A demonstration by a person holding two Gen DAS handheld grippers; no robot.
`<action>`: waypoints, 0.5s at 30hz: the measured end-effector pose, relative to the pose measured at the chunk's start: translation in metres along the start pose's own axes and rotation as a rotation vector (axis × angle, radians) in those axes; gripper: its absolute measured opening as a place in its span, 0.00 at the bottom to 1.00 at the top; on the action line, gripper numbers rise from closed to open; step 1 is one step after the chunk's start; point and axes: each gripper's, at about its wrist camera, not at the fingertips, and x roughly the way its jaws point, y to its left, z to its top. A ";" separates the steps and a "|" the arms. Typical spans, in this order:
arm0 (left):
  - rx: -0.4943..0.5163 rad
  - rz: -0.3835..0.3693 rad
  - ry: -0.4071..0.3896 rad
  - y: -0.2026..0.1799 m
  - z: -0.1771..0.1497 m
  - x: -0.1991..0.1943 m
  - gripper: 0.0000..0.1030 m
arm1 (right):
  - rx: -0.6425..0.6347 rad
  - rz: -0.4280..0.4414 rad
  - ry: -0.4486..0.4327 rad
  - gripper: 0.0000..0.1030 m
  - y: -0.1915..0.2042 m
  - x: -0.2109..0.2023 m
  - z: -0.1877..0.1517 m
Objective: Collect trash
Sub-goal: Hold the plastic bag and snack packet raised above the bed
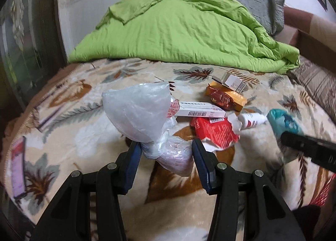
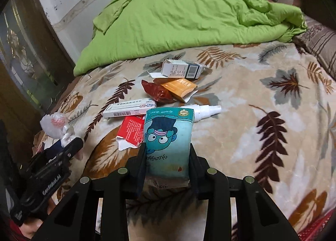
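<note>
2 tongs, each gripping trash above the bed.
The left tongs point(image 1: 166, 150) are closed on a crumpled clear plastic bag point(image 1: 138, 112); the right tongs point(image 2: 167, 152) clamp narrowly on a teal tissue pack point(image 2: 168, 135). On the leaf-print blanket point(image 2: 252, 98) lie a white box point(image 2: 130, 109), red carton point(image 2: 131, 130), spray bottle point(image 2: 208, 110) and orange packet point(image 2: 178, 87), near a green quilt point(image 2: 178, 16).
</note>
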 end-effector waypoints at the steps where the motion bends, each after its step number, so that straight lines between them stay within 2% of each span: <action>1: 0.009 0.013 -0.010 -0.001 -0.003 -0.005 0.47 | -0.006 -0.001 -0.004 0.37 0.000 -0.002 -0.002; 5: 0.024 0.050 -0.034 -0.004 -0.015 -0.020 0.47 | -0.021 -0.005 -0.041 0.37 0.004 -0.015 -0.013; 15: 0.038 0.067 -0.054 -0.008 -0.020 -0.026 0.47 | -0.024 0.004 -0.072 0.37 0.006 -0.029 -0.026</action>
